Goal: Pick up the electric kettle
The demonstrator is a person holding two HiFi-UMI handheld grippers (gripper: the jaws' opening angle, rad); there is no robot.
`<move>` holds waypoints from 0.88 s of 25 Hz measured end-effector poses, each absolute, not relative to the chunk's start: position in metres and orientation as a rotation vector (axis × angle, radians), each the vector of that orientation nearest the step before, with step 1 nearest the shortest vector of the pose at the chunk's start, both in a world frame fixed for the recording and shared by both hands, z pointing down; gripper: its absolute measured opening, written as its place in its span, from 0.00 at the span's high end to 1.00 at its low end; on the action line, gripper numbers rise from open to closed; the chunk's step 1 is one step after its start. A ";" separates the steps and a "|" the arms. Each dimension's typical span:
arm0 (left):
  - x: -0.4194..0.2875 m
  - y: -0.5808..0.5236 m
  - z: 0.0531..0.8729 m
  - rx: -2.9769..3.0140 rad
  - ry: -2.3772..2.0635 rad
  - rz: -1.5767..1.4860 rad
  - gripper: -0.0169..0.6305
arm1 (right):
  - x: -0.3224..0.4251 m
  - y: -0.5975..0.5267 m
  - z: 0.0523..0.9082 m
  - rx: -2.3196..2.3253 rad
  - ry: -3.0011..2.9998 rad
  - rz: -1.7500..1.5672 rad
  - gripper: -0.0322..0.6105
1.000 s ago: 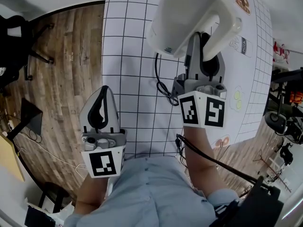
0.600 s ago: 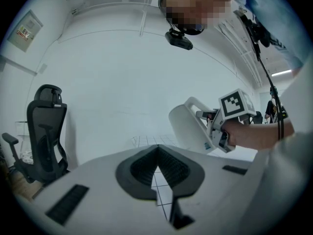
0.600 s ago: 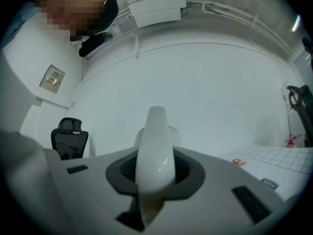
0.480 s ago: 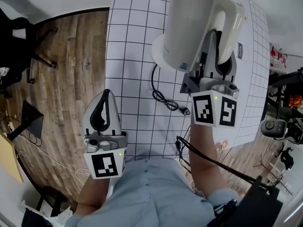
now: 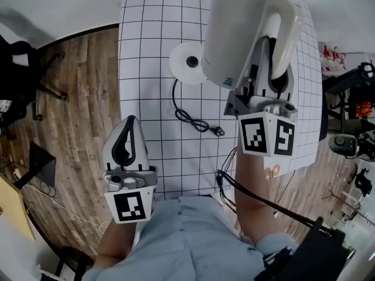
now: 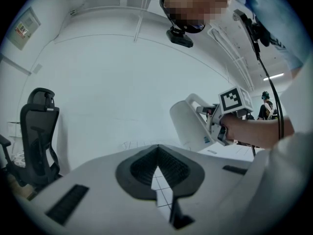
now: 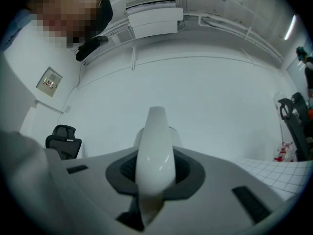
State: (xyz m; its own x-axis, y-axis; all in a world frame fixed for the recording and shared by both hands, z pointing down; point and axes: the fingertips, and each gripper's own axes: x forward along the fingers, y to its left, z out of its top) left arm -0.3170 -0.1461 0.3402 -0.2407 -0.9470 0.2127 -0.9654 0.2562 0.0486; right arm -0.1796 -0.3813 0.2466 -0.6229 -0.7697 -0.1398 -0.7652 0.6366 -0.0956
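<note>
Head view: the right gripper (image 5: pixel 265 60) pinches the handle (image 5: pixel 284 25) of the electric kettle (image 5: pixel 234 34), which hangs clear of its base (image 5: pixel 188 62) above the far side of the table (image 5: pixel 146 40). Gripped by the handle alone, it could pivot or slip between the pads. The left gripper (image 5: pixel 129 124) is at the near left, its fingers pressed together on nothing.

I'm looking down on the table (image 5: pixel 140 157), its top covered w/ a white grid sheet (image 5: pixel 152 28). The round white kettle base (image 5: pixel 188 62) is sitting flat on the sheet, toward 12 o'clock from the middle of the part I'm seeing. Its black cord (image 5: pixel 174 101) is leaving the base at approx. 7 o'clock, trailing down toward 6, then snaking off toward 4 o'clock. There the plug (image 5: pixel 218 132) is lying on the grid. A small orange mark (image 5: pixel 273 170) is showing at the table's 5 o'clock edge, well apart from the cord.
</note>
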 end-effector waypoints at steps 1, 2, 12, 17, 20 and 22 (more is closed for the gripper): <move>-0.312 -0.147 0.339 1.815 -2.316 0.136 0.97 | -0.172 -0.381 0.245 -1.285 2.678 -0.035 0.85; -0.306 -0.148 0.337 1.834 -2.306 0.136 0.97 | -0.164 -0.381 0.243 -1.301 2.668 -0.029 0.85; -0.247 -0.169 0.339 2.018 -2.154 0.185 0.97 | -0.069 -0.379 0.257 -1.490 2.594 -0.007 0.85; -0.222 -0.178 0.343 2.091 -2.089 0.216 0.97 | -0.032 -0.379 0.278 -1.573 2.561 -0.039 0.85; -0.211 -0.180 0.347 2.120 -2.048 0.232 0.97 | -0.014 -0.376 0.292 -1.620 2.540 -0.060 0.85; -0.207 -0.180 0.348 2.155 -2.013 0.244 0.97 | -0.005 -0.372 0.300 -1.659 2.520 -0.070 0.85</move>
State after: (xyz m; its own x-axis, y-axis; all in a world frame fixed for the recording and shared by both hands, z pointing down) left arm -0.2066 -0.1801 0.3477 0.0687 -0.9676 0.2429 -0.9976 -0.0654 0.0216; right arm -0.0054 -0.3717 0.2995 -0.3905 -0.9173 -0.0778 -0.9116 0.3971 -0.1065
